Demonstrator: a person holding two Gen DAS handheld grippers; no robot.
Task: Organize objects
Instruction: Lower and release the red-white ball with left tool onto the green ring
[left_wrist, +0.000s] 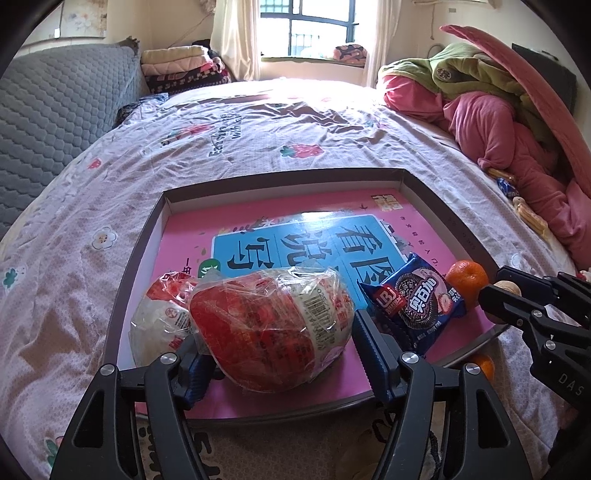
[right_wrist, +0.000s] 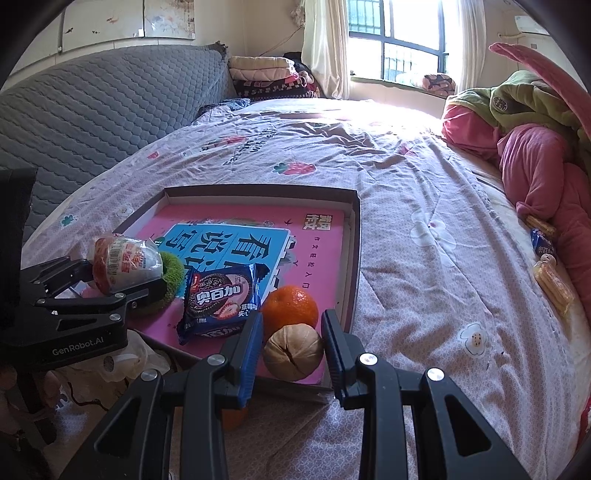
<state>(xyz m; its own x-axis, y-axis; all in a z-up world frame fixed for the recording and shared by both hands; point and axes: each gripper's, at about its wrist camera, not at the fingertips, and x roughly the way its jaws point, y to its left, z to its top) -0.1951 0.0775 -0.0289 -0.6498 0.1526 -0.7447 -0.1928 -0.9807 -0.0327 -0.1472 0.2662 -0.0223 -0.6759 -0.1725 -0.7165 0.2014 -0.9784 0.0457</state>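
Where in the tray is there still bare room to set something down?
The far half of the tray is bare, from the cookie packet and orange back to the far wall. The near edge is crowded: wrapped snack, packet, orange and walnut side by side.

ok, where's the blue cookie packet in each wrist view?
Left wrist: cookie packet right of centre, in the tray, just right of the left gripper.
Right wrist: cookie packet left of centre, above the right gripper.
Shared landmark: the orange touching the packet's right side.
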